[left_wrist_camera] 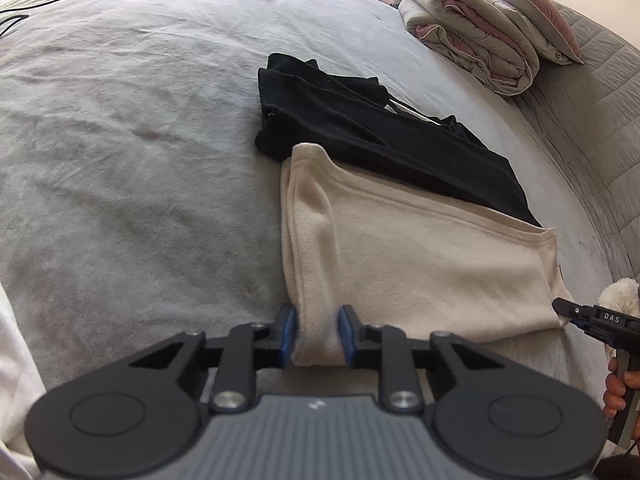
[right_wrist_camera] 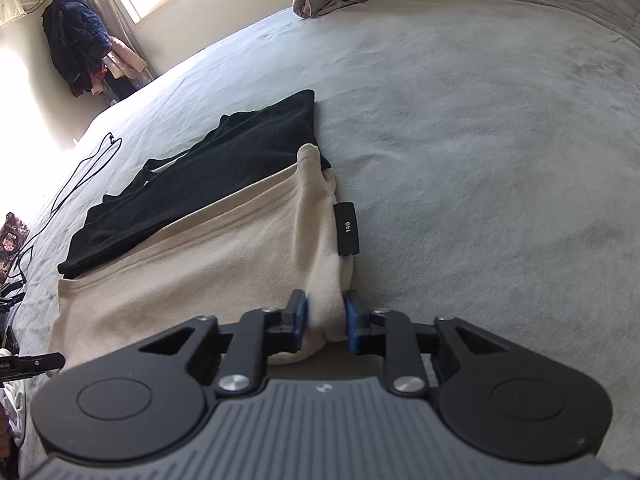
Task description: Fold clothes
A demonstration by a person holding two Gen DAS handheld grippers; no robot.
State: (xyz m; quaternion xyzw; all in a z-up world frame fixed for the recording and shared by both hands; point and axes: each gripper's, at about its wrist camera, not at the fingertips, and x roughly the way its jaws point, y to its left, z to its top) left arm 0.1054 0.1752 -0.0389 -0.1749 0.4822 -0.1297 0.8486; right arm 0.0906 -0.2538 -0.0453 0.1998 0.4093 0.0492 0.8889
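Left claw (left_wrist_camera: 318, 334) and right claw (right_wrist_camera: 326, 322) each clenched on cream garment (left_wrist_camera: 420, 256) near corners; lift evenly, fold toward black garment (left_wrist_camera: 360, 128).

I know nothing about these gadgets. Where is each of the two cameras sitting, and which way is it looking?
Left wrist view: sits on the left claw, looking down along its fingers at the cream garment on the bed; the claw pinches the garment's near left corner, and a hand holding the right claw shows at the right edge.
Right wrist view: sits on the right claw, pinching the same garment's near right corner; the left claw's tip pokes in at the left edge.
Shared: the cream garment, the black garment behind it, the bed, the folded duvet.
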